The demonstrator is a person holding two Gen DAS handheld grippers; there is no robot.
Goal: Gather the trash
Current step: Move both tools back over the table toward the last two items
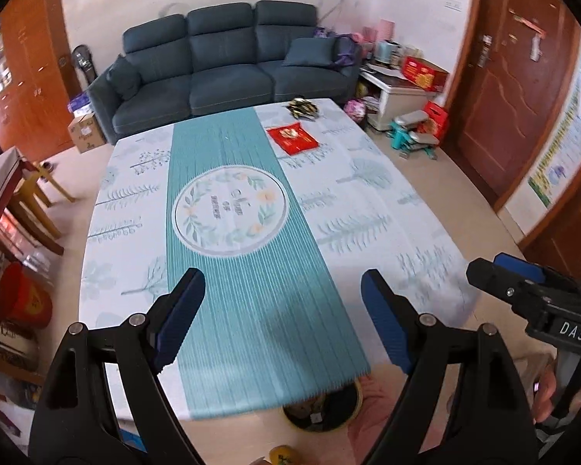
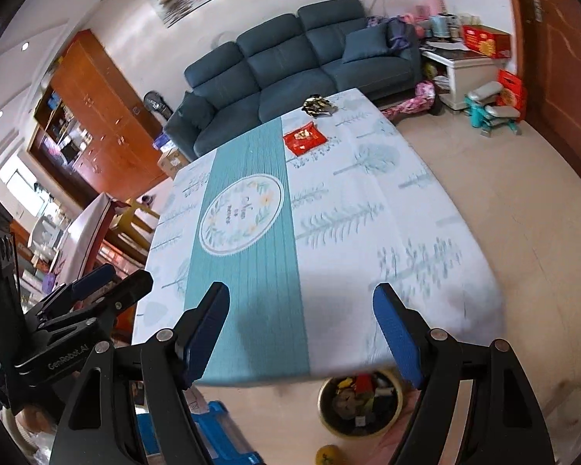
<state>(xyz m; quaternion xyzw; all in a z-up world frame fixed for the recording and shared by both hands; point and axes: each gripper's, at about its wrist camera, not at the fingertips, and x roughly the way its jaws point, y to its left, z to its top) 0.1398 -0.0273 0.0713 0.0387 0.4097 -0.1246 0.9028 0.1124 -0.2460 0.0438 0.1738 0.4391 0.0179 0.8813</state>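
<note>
Left gripper (image 1: 282, 312): hanging wide apart over the near edge of the surface (image 1: 135, 232), gripping nothing.
Right gripper (image 2: 301, 329): also gaping, empty, likely waiting to reach.
Trash: red wrapper (image 1: 292, 138) and crumpled dark wrapper (image 1: 304, 108) are lying at the far end.
Bin (image 2: 360, 403): sitting on the floor below the near edge, handy for drops.

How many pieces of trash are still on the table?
2. A red wrapper lies beside the teal stripe, and a crumpled black-and-gold wrapper sits near the table's far edge by the sofa. Nothing seems hidden.
</note>
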